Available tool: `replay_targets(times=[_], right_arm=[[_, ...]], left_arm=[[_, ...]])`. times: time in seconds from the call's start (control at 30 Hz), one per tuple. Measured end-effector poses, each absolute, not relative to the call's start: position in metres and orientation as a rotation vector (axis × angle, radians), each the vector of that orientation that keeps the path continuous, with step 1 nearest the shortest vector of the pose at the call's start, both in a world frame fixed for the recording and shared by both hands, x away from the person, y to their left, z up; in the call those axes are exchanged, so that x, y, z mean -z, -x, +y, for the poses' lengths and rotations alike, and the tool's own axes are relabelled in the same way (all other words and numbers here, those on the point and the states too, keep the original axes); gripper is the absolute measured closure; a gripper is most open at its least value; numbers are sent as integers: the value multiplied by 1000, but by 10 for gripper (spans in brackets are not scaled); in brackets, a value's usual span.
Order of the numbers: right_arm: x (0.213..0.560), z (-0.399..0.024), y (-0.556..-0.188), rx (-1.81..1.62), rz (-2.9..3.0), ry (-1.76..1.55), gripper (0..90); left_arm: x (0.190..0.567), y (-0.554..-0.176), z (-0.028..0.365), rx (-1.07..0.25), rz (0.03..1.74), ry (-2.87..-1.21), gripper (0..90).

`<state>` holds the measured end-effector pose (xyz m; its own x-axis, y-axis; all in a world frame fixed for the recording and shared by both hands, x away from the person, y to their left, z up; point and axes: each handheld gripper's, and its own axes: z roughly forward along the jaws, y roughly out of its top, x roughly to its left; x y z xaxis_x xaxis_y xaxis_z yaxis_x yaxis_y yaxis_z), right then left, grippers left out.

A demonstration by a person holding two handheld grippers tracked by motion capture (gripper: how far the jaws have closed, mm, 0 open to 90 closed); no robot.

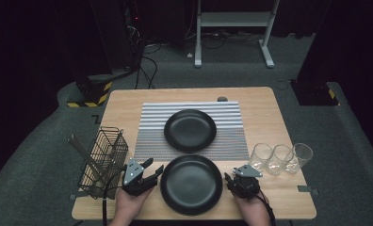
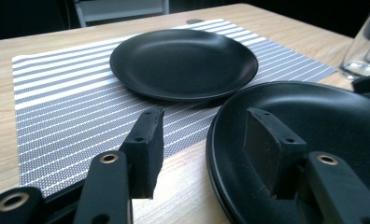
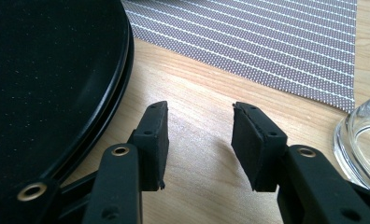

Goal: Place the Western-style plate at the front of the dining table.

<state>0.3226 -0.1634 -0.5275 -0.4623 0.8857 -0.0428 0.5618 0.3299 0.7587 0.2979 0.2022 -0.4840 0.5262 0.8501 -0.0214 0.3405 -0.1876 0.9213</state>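
A black plate (image 1: 190,130) rests on a striped placemat (image 1: 149,141) in the middle of the wooden table. Nearer me lies a stack of two black plates (image 1: 191,184), with both rims visible in the right gripper view (image 3: 57,84). My left gripper (image 1: 155,170) stands open at the stack's left edge. One jaw hangs over the plate's inside (image 2: 323,121) and the other over bare wood, and neither pad touches the rim. My right gripper (image 1: 232,178) is open just right of the stack, with only bare table between its jaws (image 3: 199,126).
A black wire basket (image 1: 102,162) holding utensils stands at the table's left edge. Three clear glasses (image 1: 281,157) line up at the right, the nearest close to my right gripper (image 3: 360,144). Beyond the table is grey floor with a white stand (image 1: 231,28).
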Motion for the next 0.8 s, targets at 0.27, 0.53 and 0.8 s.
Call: replay_targets(times=[0.27, 0.53, 0.8], right_arm=[[529, -162, -326, -938, 2158, -1296, 519], [530, -163, -327, -947, 2159, -1320, 492], [530, -163, -327, -949, 2157, -1319, 489]], left_arm=[[470, -292, 204, -642, 962, -1753, 449], [460, -288, 205, -637, 959, -1774, 449], [452, -285, 206, -651, 946, -1746, 444]])
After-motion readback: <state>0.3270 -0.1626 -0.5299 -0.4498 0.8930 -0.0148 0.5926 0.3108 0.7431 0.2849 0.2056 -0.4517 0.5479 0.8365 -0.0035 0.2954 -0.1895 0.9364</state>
